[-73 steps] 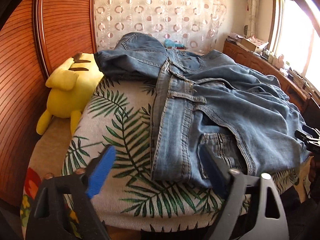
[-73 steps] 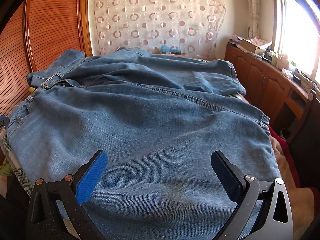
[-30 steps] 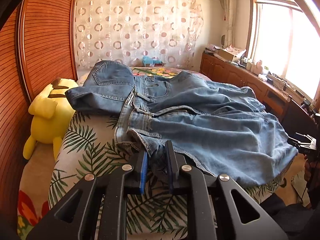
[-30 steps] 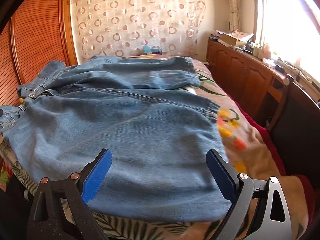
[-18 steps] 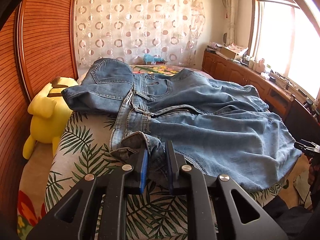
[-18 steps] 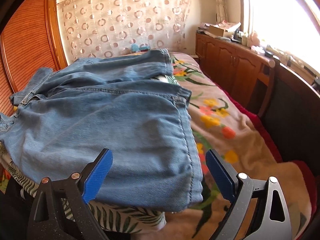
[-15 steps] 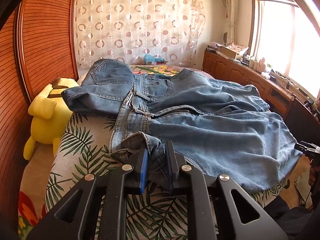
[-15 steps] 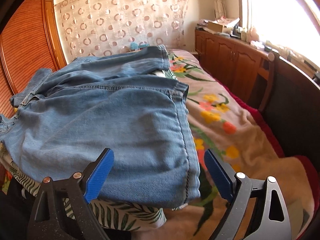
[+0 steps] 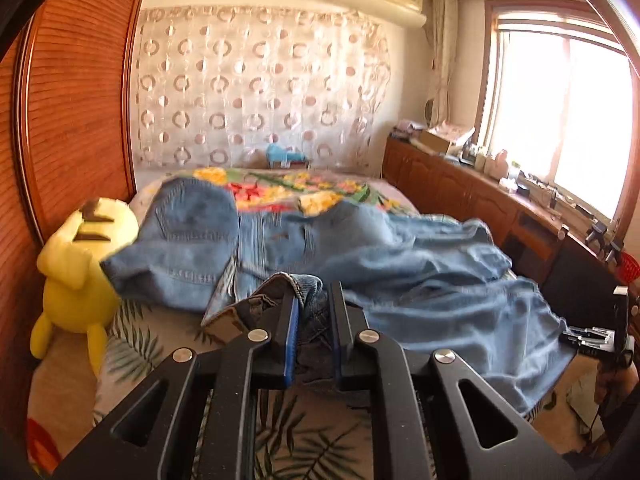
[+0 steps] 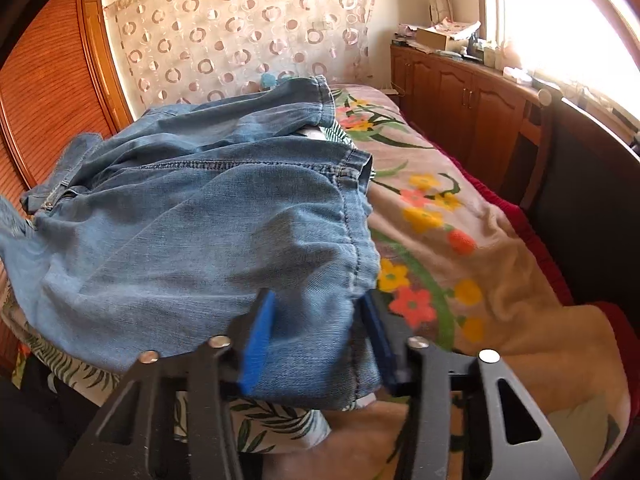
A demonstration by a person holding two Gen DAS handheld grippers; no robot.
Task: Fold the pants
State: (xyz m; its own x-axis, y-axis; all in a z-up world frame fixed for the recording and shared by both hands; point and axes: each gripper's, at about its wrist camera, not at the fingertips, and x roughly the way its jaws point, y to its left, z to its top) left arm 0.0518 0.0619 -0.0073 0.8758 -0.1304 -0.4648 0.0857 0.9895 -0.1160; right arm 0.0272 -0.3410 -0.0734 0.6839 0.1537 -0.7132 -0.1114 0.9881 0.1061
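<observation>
Lying across the bed, the jeans cover its near half, waistband toward the yellow plush toy and leg hems toward the flowered blanket beyond. The left gripper is clamped tight on a bunched fold of the waistband, lifting that denim clear of the leaf-print cover (the picture is blurred there, so the exact seam cannot be told). The right gripper has just been closing, its blue pads astride the corner of the nearer leg hem, with denim between them; whether both pads already press on the cloth cannot be told. Beyond the jeans hangs a circle-patterned curtain, and wooden cabinets run along the bed's far side.
</observation>
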